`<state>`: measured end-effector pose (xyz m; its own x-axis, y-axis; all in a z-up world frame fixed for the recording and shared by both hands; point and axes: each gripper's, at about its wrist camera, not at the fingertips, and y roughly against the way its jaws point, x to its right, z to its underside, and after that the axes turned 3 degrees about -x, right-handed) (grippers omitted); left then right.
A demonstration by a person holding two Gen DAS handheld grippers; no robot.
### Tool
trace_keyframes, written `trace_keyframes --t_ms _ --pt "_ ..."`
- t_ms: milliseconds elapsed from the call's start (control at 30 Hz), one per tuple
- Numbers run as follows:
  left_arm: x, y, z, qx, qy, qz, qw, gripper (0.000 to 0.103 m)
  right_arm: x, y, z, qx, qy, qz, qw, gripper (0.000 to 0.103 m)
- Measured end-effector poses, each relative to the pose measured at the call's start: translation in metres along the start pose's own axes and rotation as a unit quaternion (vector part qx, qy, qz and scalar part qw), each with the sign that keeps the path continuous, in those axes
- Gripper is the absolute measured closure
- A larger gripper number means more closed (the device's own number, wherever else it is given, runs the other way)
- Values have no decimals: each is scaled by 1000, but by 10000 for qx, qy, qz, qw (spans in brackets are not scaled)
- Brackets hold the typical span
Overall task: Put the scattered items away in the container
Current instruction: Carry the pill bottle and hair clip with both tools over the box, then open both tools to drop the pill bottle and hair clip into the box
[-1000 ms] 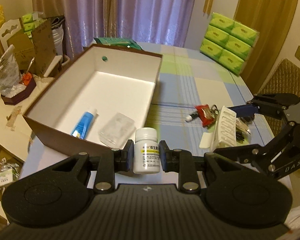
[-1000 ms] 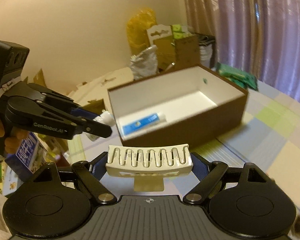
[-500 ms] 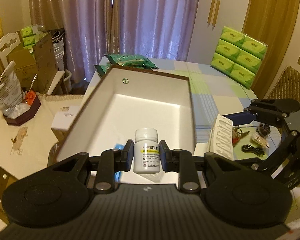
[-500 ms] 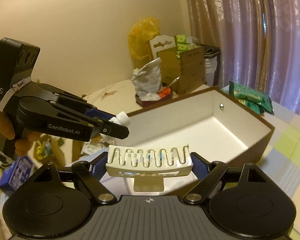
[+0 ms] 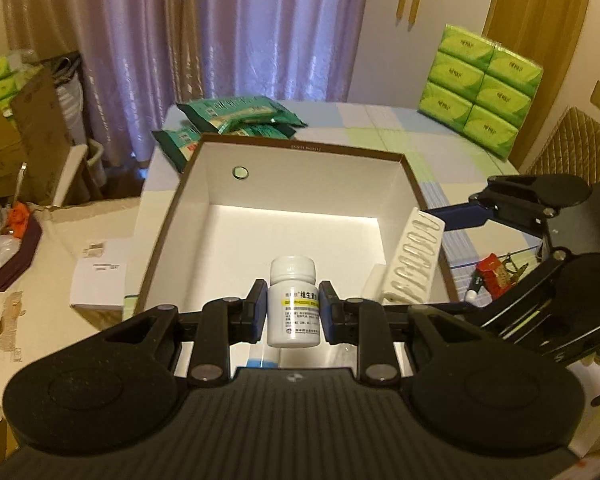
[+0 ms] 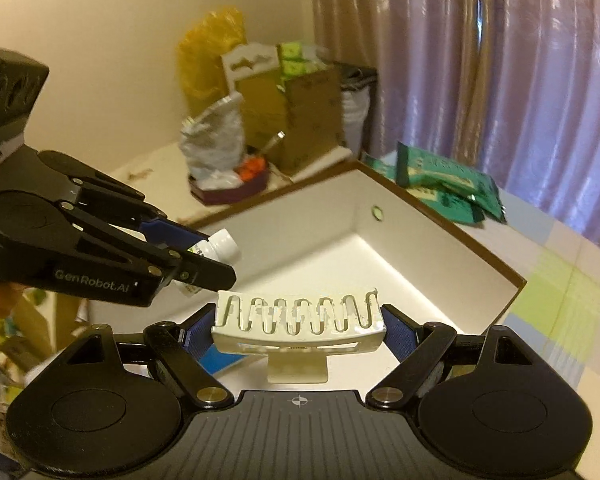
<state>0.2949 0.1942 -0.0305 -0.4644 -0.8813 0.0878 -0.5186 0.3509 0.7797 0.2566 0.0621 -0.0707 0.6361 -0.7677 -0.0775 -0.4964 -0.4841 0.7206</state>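
1. Left tongs [image 5: 293, 312] are clamped on a white pill bottle [image 5: 293, 300], held upright, cap up, over the near end of the open box [image 5: 168, 236].
2. Right tongs [image 6: 298, 326] are clamped end to end on a white hair claw clip [image 6: 298, 318]. In the left wrist view the clip [image 5: 414, 258] sits at the box's right wall, about over the rim; whether it has fully cleared the wall I cannot tell.
3. In the right wrist view the left tongs [image 6: 204, 258] with the bottle [image 6: 216, 246] hang just left of the clip, close but apart.
4. Already in the box: a blue item [image 6: 220, 358] shows on the floor below the tongs, mostly hidden. Something clear lies beside it under the left tongs, too hidden to name.
5. Not yet in: a red packet [image 5: 496, 270] and some small dark bits on the checked tabletop [image 5: 440, 140] right of the box. Green packs [image 5: 240, 114] lie behind the box; unclear whether they count as scattered items.
6. My read: two items in, two in hand ready to drop, a few left on the tabletop. Roughly halfway.
7. Next, probably: open both tongs over the box floor, keeping bottle and clip apart so they don't knock.
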Motion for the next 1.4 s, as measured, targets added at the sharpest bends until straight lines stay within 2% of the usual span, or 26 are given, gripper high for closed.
trace_keyframes --t_ms 333,533,667,800,900,1100,1300,1400 --pt "-13 -77 -15 -596 171 241 9978 81 30 -56 3 -846 331 214 9956 20" --pt "-17 -103 -16 -849 239 298 9957 81 42 -79 2 -1425 628 268 9874 20" --pt "-16 -115 -14 -981 227 340 9943 81 45 -86 4 -1655 865 308 9819 20" --pt "-13 -122 -13 -1088 211 367 9932 81 45 -88 5 -1752 935 351 9795 20" --pt "-10 -125 -11 -1157 184 388 9923 81 46 -89 7 -1756 1009 422 9784 15" --pt "-10 -129 -9 -1259 189 365 9912 81 46 -89 6 -1754 1039 382 9783 12" --pt "-8 -129 -10 -1270 134 280 9914 64 43 -86 5 -1720 1045 371 9788 11" --pt "-10 -125 -9 -1269 161 190 9916 53 42 -81 5 -1679 1027 320 9799 11"
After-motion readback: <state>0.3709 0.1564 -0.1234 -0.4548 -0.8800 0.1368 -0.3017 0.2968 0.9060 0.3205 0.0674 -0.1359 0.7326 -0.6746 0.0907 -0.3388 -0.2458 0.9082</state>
